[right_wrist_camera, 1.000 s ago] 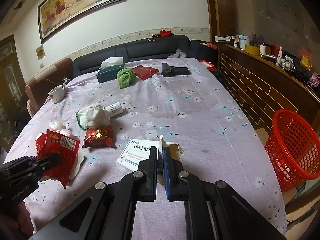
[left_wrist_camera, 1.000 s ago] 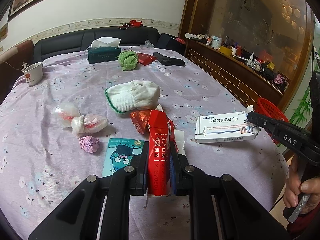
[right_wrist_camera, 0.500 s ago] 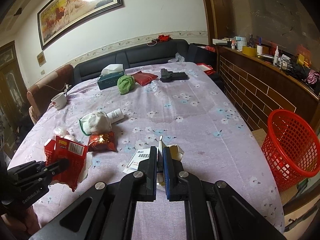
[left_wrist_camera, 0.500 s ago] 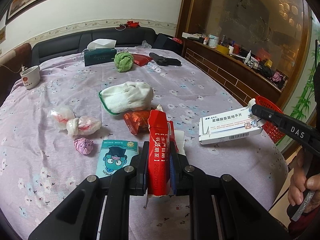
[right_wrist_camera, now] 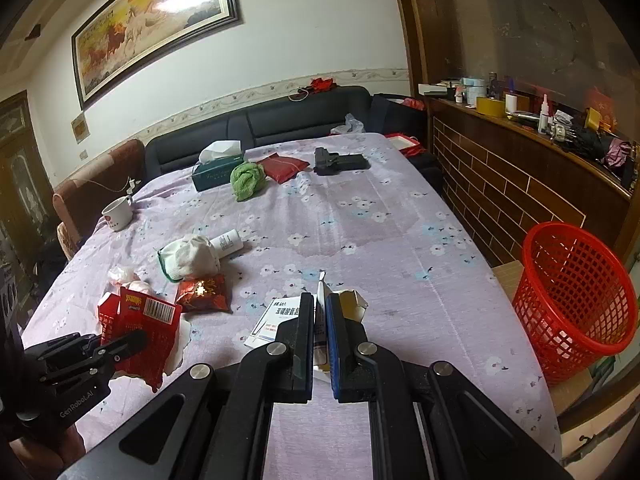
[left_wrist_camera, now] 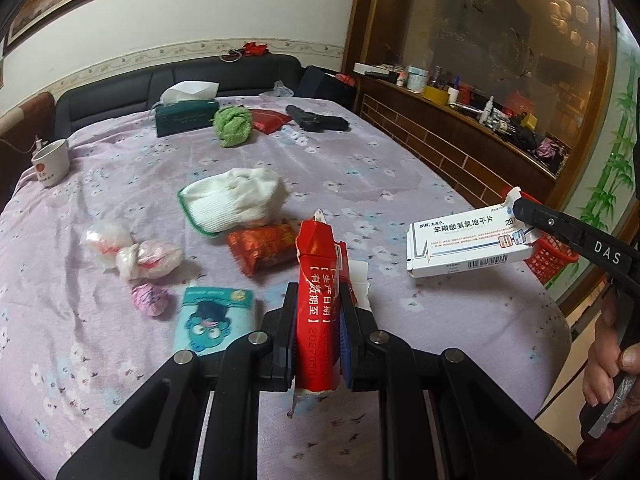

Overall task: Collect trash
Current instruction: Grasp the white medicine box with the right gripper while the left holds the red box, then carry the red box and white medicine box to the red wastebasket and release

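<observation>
My left gripper [left_wrist_camera: 318, 312] is shut on a torn red carton [left_wrist_camera: 316, 300] and holds it above the table; the carton also shows in the right wrist view [right_wrist_camera: 140, 332]. My right gripper [right_wrist_camera: 319, 320] is shut on a white medicine box [left_wrist_camera: 466, 246], held in the air near the table's right edge; the box also shows in the right wrist view [right_wrist_camera: 276, 320]. A red mesh basket [right_wrist_camera: 572, 304] stands on the floor to the right of the table. Loose trash lies on the cloth: a red snack packet [left_wrist_camera: 266, 246], crumpled white wrappers [left_wrist_camera: 136, 250], a pink foil ball [left_wrist_camera: 150, 298].
A blue cartoon packet [left_wrist_camera: 214, 320], a white glove [left_wrist_camera: 236, 200], a white bottle [right_wrist_camera: 228, 240], a green cloth [left_wrist_camera: 232, 124], a tissue box [left_wrist_camera: 186, 114], a mug [left_wrist_camera: 52, 162] and a black object [left_wrist_camera: 320, 122] lie on the purple tablecloth [left_wrist_camera: 360, 168]. A brick-faced counter [right_wrist_camera: 520, 184] runs along the right.
Both grippers have risen with their loads. The white box has lifted off the table and moved towards the right edge. The red carton stays gripped.
</observation>
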